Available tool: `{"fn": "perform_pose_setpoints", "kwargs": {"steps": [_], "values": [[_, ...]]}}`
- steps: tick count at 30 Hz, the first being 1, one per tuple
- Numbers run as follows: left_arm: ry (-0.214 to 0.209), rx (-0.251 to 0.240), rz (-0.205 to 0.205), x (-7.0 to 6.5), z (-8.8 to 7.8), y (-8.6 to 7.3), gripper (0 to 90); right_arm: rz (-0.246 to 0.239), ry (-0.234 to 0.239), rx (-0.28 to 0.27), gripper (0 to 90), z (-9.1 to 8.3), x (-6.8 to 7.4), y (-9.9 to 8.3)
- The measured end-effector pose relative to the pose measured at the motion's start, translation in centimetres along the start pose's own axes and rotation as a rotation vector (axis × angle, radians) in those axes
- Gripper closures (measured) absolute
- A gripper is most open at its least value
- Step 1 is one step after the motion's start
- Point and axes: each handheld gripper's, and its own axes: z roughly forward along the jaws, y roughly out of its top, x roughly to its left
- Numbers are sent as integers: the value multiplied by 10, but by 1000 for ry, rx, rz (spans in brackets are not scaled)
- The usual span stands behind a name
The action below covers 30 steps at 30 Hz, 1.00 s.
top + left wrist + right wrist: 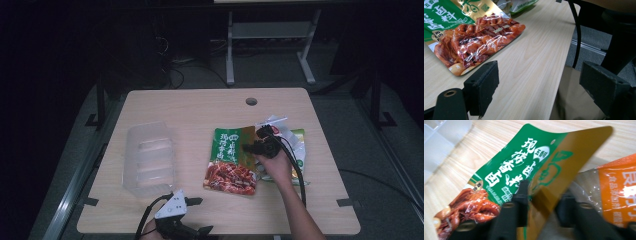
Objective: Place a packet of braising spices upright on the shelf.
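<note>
**Seasoning pouch pinched at its gold edge by right hand-held gripper**

Seasoning pouch [231, 161]: flat glossy foil-plastic, green top with white characters, gold strip down one side, printed braised meat on the lower half. Lies mid-tabletop, right of centre. Its gold edge is lifted and curling in the right gripper view [534, 172].

Right hand-held gripper [260, 146]: jaws closed onto the pouch's gold edge, film sandwiched between the black pads. The hand [276, 167] holding it comes in from the bottom right.

Left hand-held gripper [197, 216]: at the near tabletop edge, jaws spread wide, nothing between them. Matte black blocky pads [484, 87]; grey three-cornered plate on top.

Other packets [292, 145]: crinkly clear, white and green bags under and beside the right hand-held gripper, touching the pouch's right side. One shows an orange panel [621, 192].

Clear plastic bin [149, 157]: translucent, rectangular, ribbed inside, well left of the pouch.

Tabletop [195, 107]: light wood-grain laminate, rounded corners, round cable hole [251, 101] near the far edge. Room is dark, grey floor, white desk legs [230, 50] behind.
</note>
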Motion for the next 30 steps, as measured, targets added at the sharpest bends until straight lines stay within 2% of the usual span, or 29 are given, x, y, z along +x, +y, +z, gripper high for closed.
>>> {"fn": "perform_pose_setpoints", "kwargs": {"steps": [1,3,7,12,15,17,19,23,26,30], "values": [[0,0,-1,0,0,0,157,11,27,14,787,2,-1,0],[1,-1,-3,0,-1,0,157,11,60,16,881,3,-2,0],[3,0,-2,0,-1,0,157,8,75,15,894,2,-2,0],[4,0,-3,1,-1,0,157,13,108,-13,896,-3,-2,0],[6,0,-1,1,-1,0,157,-6,117,-28,897,-9,0,0],[7,0,-2,1,-1,0,157,-23,139,-70,897,-16,3,1],[7,0,-3,1,-1,0,157,-21,144,-75,897,-19,5,1],[8,0,-2,1,-1,0,157,-57,158,-107,898,-32,12,2],[6,-2,-10,0,0,0,157,-63,174,-125,898,-38,15,3],[3,10,6,0,1,0,157,-98,199,-163,898,-52,24,5]]}}
